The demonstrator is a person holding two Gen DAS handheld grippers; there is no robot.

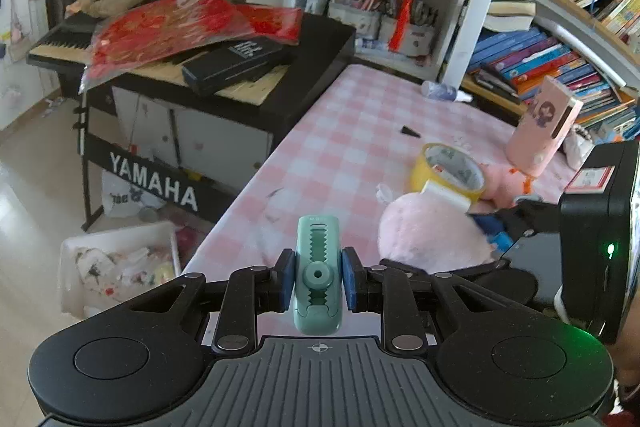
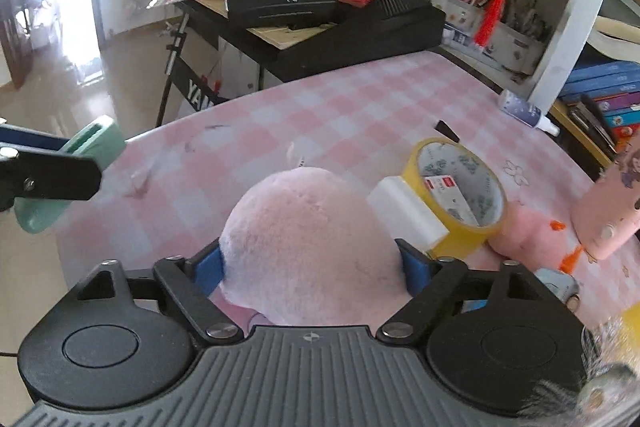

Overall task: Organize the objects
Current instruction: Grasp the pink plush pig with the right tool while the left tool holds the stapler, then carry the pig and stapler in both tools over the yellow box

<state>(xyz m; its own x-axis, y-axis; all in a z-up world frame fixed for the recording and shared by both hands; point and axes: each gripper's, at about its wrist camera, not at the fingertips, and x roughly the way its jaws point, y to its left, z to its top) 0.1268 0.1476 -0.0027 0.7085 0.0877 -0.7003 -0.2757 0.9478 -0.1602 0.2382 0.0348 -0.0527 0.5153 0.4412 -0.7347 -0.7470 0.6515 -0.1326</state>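
Your right gripper [image 2: 312, 267] straddles the pink plush toy [image 2: 308, 239] on the checked table [image 2: 340, 107], jaws apart around its round body, contact unclear. Your left gripper [image 1: 319, 279] is clamped on the mint-green correction tape [image 1: 318, 275], long axis pointing forward.

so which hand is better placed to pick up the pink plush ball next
Right. The right gripper already straddles the pink plush ball, a blue pad on each side. The left gripper is shut on a green clip, so it is not free.
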